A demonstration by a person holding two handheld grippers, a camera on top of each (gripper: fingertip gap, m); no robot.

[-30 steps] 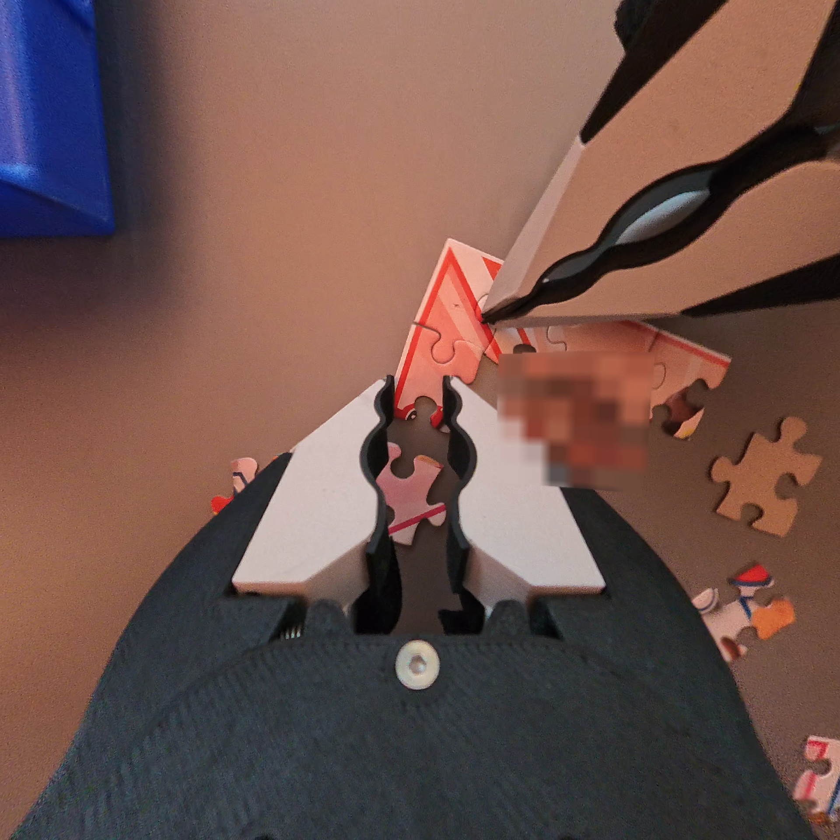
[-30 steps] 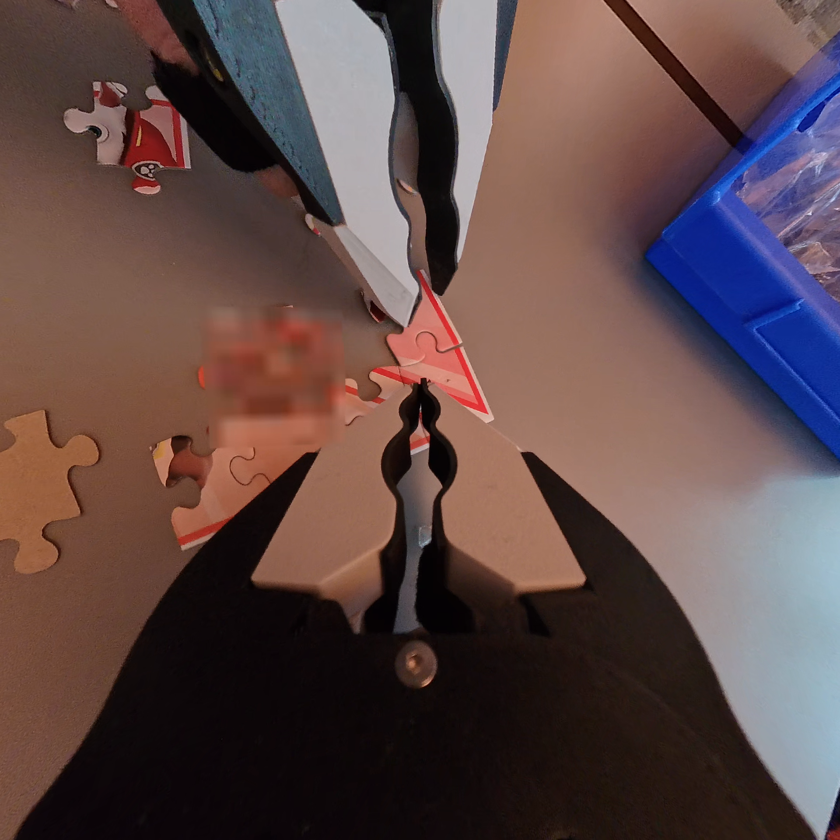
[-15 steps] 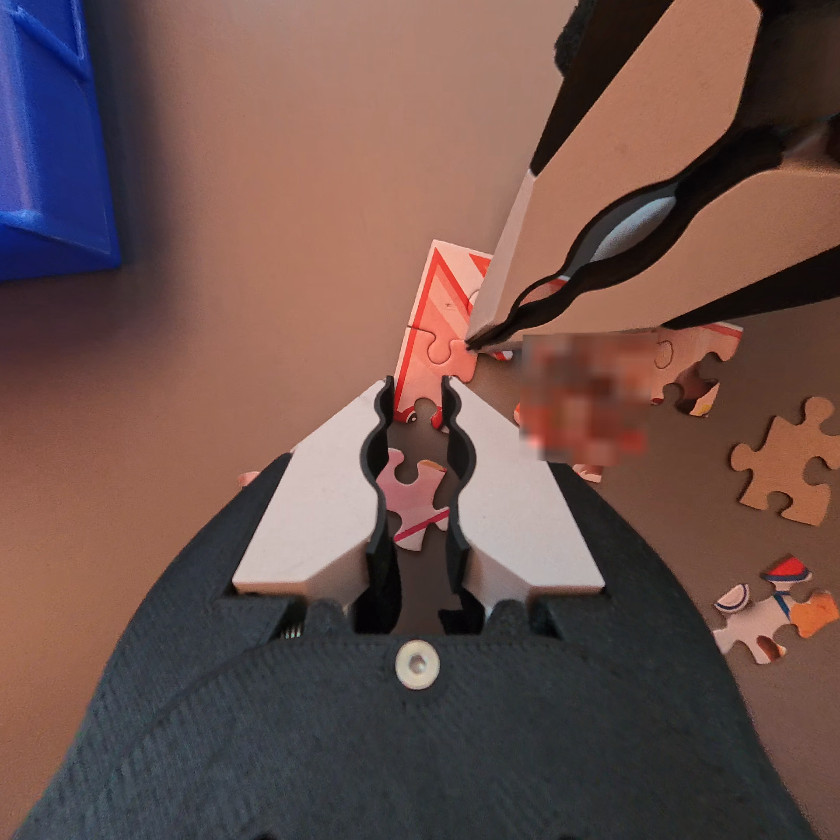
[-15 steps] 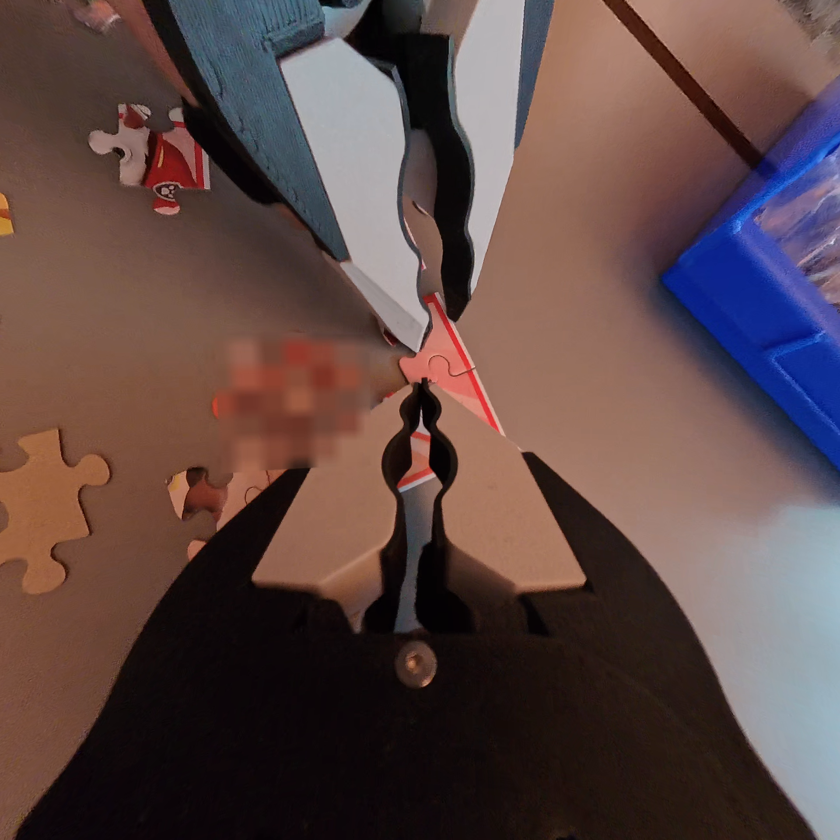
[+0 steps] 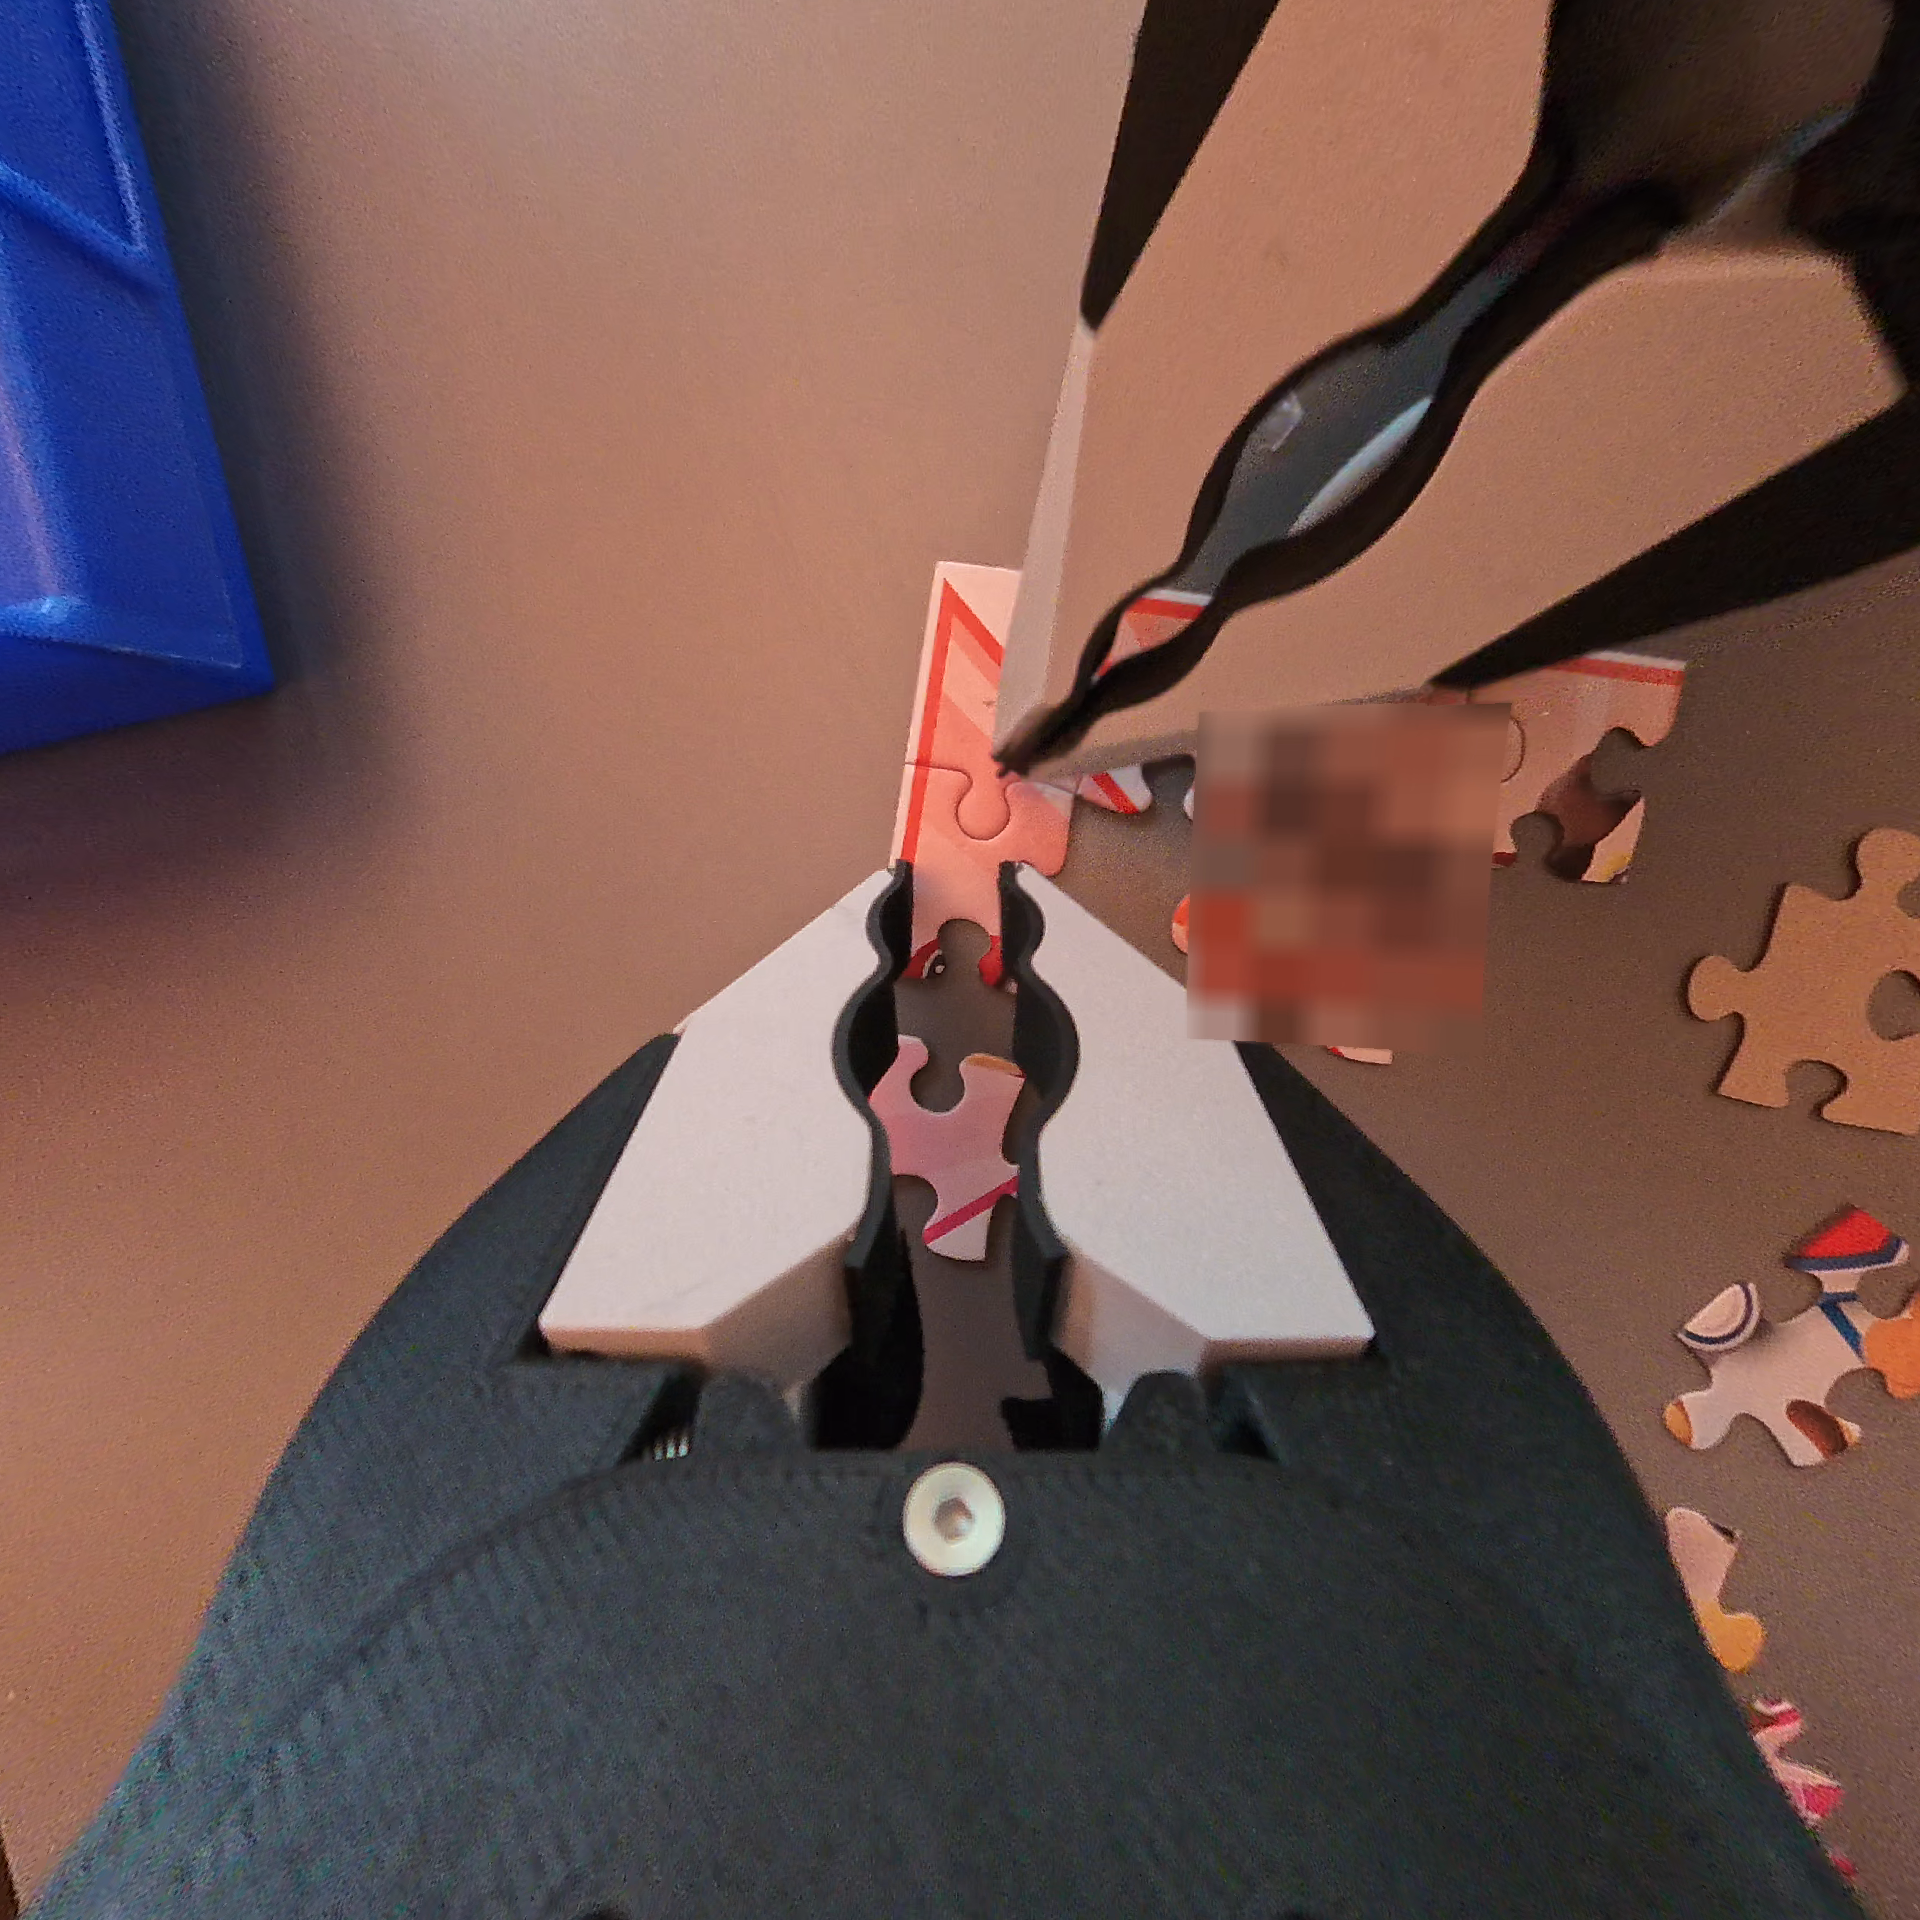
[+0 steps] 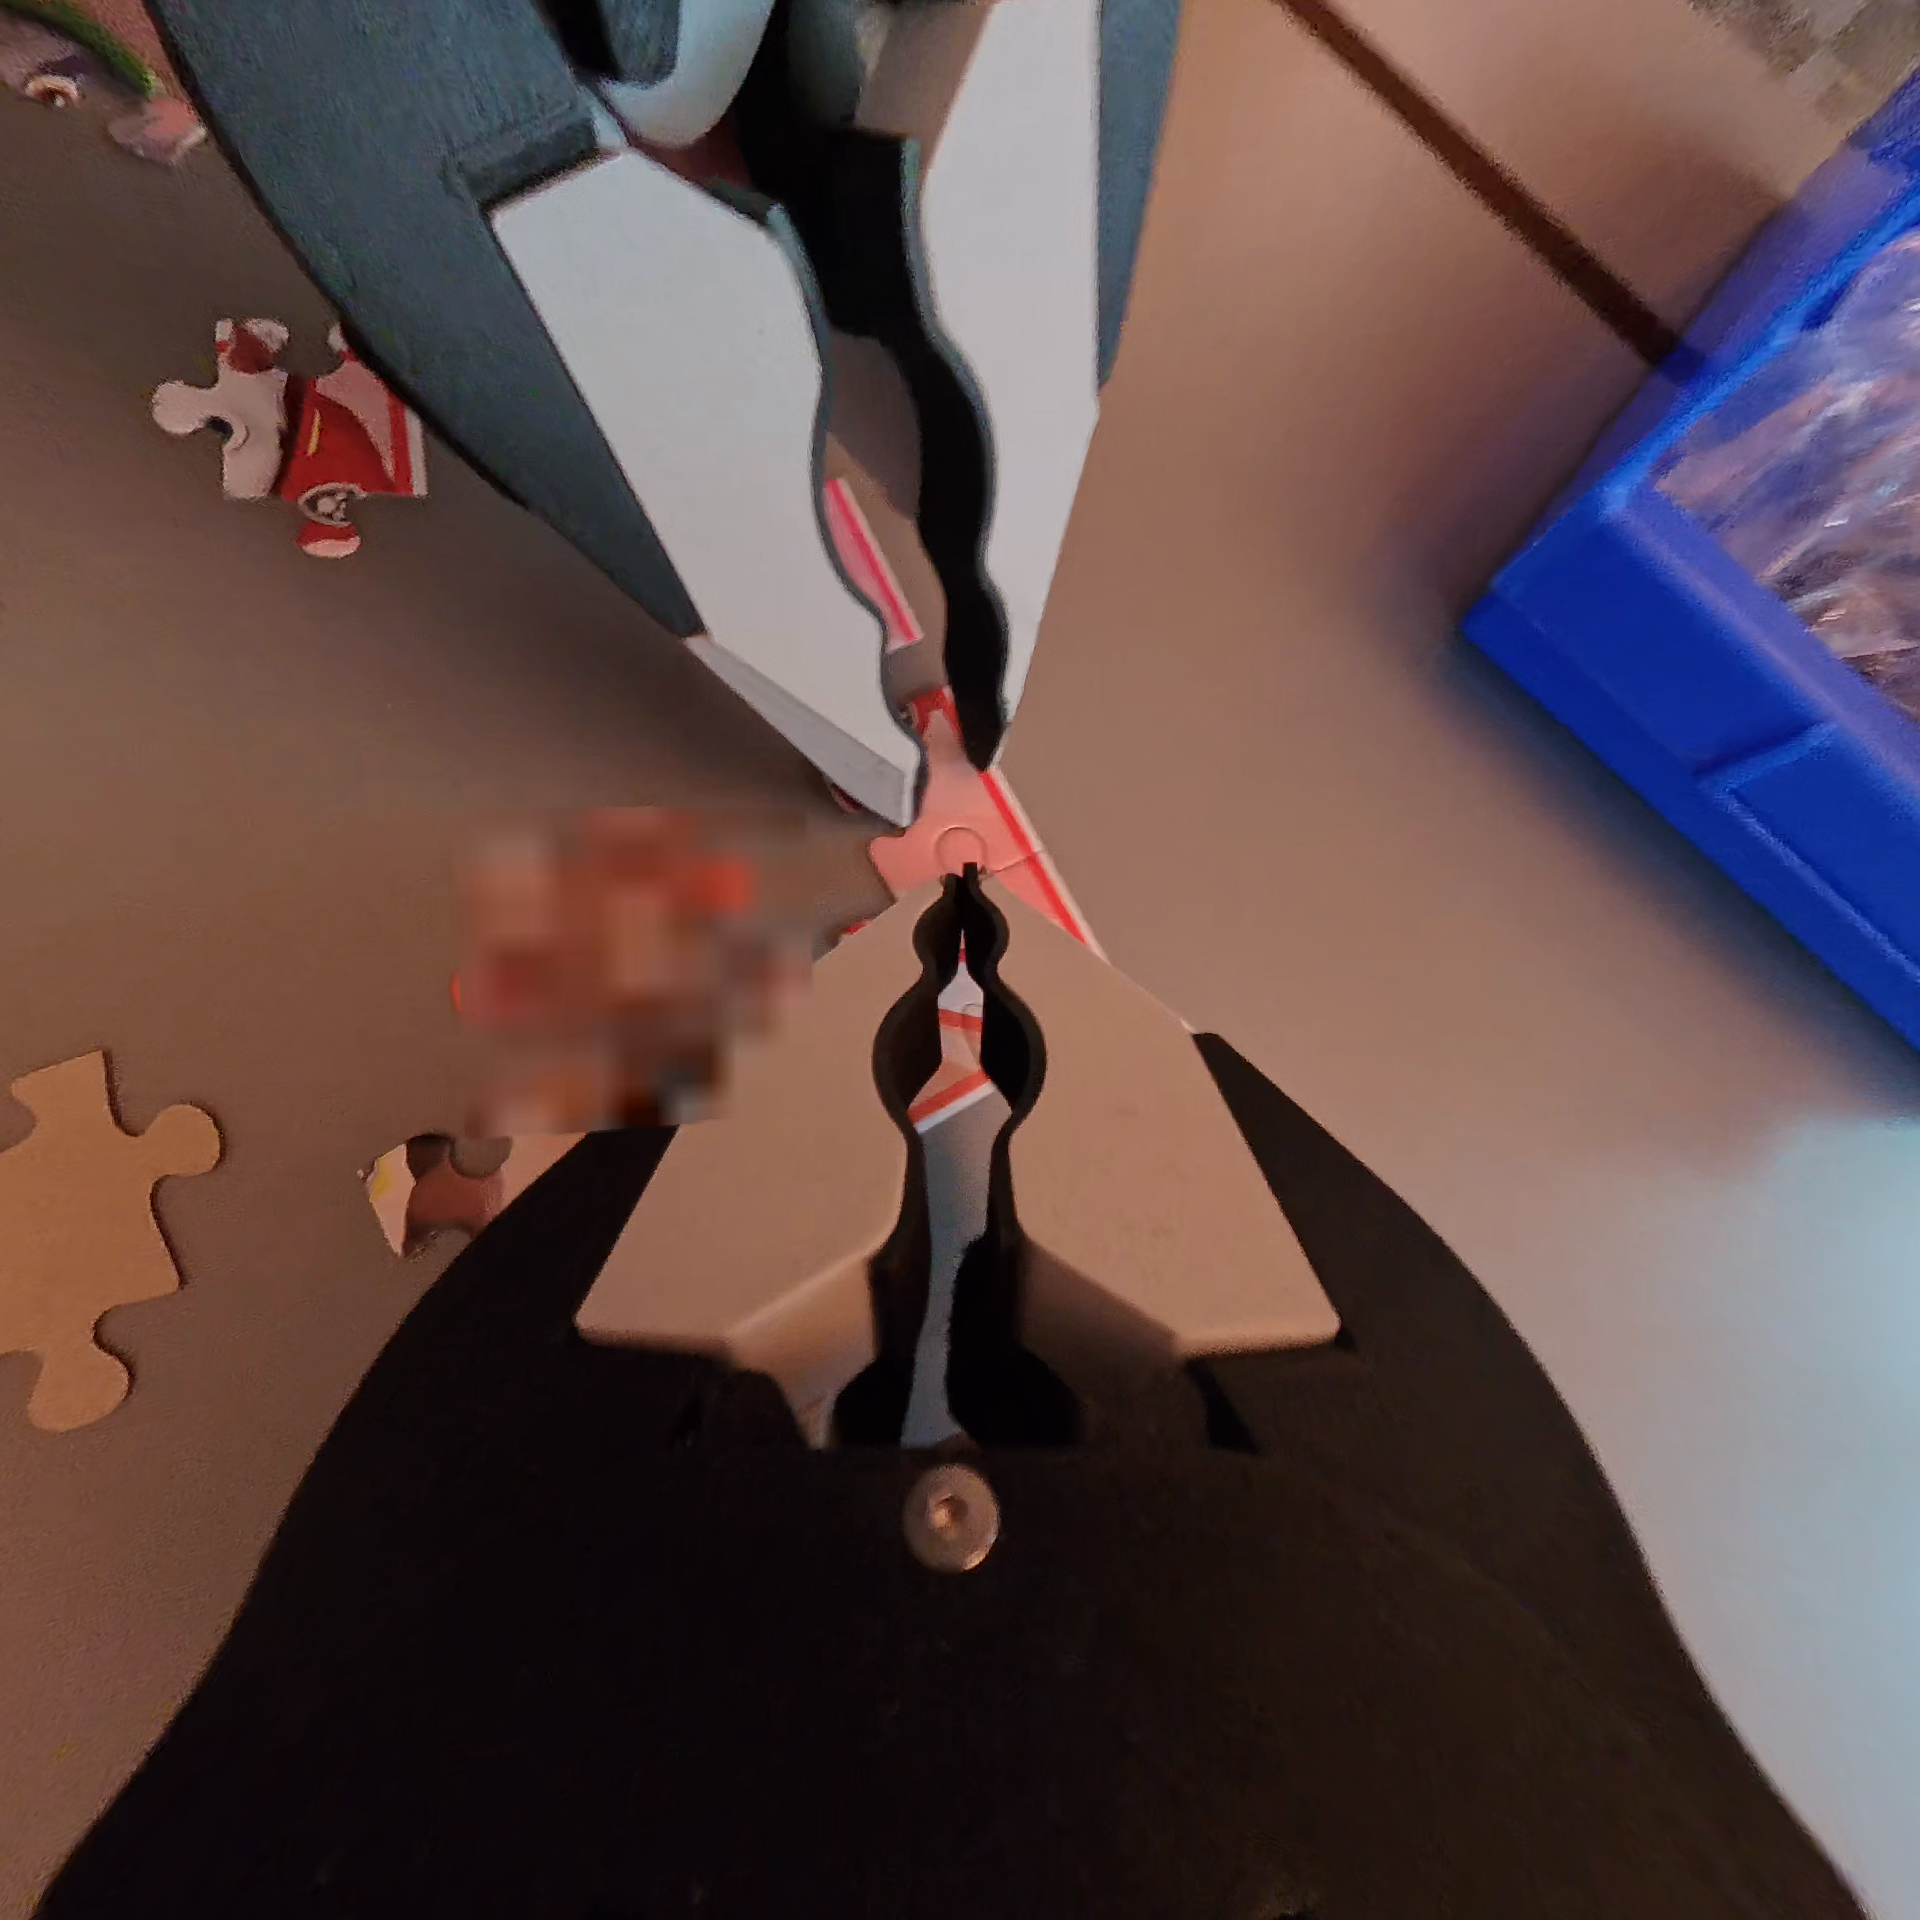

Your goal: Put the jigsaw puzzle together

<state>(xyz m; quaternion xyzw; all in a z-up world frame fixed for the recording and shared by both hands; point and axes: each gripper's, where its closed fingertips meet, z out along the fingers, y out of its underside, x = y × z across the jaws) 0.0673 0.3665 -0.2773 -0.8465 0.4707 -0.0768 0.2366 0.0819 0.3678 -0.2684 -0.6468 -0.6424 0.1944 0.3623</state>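
Note:
A partly joined puzzle (image 5: 956, 821), pink with a red border, lies on the table; it also shows in the right wrist view (image 6: 914, 847). My left gripper (image 5: 958, 883) is shut on a pink puzzle piece (image 5: 951, 1143) with a red stripe. It holds the piece just short of the notch in the puzzle's near edge. The right wrist view shows this gripper (image 6: 948, 764) and the piece (image 6: 868, 551) from the far side. My right gripper (image 6: 961, 878) is shut and empty. Its tip (image 5: 1006, 756) rests on a joint between two joined pieces.
A blue bin (image 5: 94, 416) stands at the left, and at the right in the right wrist view (image 6: 1714, 623). A face-down brown piece (image 5: 1808, 987) and loose printed pieces (image 5: 1787, 1361) lie to the right. Another loose piece (image 6: 301, 436) lies beyond. The grippers are tip to tip, or close to it.
The right gripper's tip has slid along the joined puzzle toward my left gripper. The left gripper has turned, so the puzzle's border now runs straight ahead of it. The held piece stayed in its jaws.

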